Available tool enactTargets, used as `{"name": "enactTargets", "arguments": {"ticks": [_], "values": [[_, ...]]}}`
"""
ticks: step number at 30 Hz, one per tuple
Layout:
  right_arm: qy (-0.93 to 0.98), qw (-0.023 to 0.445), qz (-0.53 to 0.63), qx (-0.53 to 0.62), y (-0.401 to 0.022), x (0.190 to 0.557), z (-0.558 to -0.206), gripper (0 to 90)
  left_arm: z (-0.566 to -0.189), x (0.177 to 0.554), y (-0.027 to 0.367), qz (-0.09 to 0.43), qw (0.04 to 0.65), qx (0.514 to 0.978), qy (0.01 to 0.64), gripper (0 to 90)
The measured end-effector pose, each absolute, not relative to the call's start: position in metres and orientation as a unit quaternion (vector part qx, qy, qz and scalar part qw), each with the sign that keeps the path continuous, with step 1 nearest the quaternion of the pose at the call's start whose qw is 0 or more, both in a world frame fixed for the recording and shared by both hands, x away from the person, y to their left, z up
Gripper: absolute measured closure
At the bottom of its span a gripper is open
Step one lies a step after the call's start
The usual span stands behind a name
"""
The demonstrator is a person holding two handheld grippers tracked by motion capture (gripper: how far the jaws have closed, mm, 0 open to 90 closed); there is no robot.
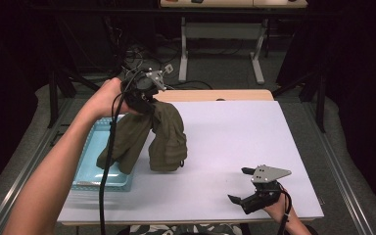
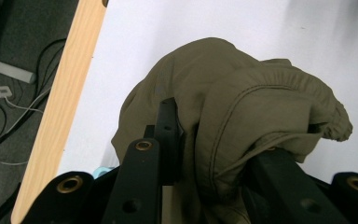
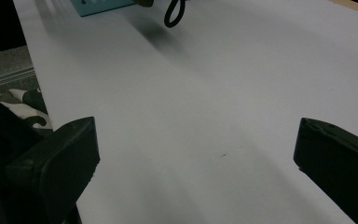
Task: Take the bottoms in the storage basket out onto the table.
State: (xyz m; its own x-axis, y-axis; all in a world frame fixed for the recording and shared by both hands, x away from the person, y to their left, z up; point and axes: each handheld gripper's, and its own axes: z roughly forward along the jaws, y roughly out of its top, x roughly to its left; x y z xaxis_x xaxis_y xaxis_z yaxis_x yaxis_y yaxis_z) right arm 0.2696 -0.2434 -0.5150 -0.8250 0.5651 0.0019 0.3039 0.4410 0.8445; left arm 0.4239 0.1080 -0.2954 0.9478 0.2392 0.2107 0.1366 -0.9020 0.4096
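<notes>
A: Nearest, at the front right of the white surface (image 1: 235, 147): right tongs (image 1: 241, 185), jaws spread wide, nothing between them, resting low on the sheet.

B: Same from the right gripper view – two black jaws far apart over bare white, a black cord loop (image 3: 172, 14) dangling at the top edge near a corner of the light blue tray (image 3: 103, 6).

A: Farther back, left side: light blue tray (image 1: 94, 161) lying at the surface's left edge, partly under hanging cloth.

B: Olive-green garment (image 1: 164, 137) raised above the surface, draped in two folds – one fold trailing over the tray, the other reaching down to the white sheet just beside it.

A: Left tongs (image 1: 144, 98) up top, clamped tight on the garment's upper bunch.

B: Confirmed in the left gripper view: garment (image 2: 242, 116) pinched between the black jaws, gathered hem spilling to one side.

A: Beyond, a wooden strip (image 1: 215, 95) along the far edge of the surface.
</notes>
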Motion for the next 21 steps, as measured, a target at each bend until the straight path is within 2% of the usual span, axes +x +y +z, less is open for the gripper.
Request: {"name": "enactTargets", "arguments": {"ticks": [21], "values": [[0.839, 0.141, 0.459, 0.255, -0.243, 0.27, -0.515, 0.0, -0.287, 0.428, 0.079, 0.134, 0.195, 0.968, 0.078, 74.1]]}}
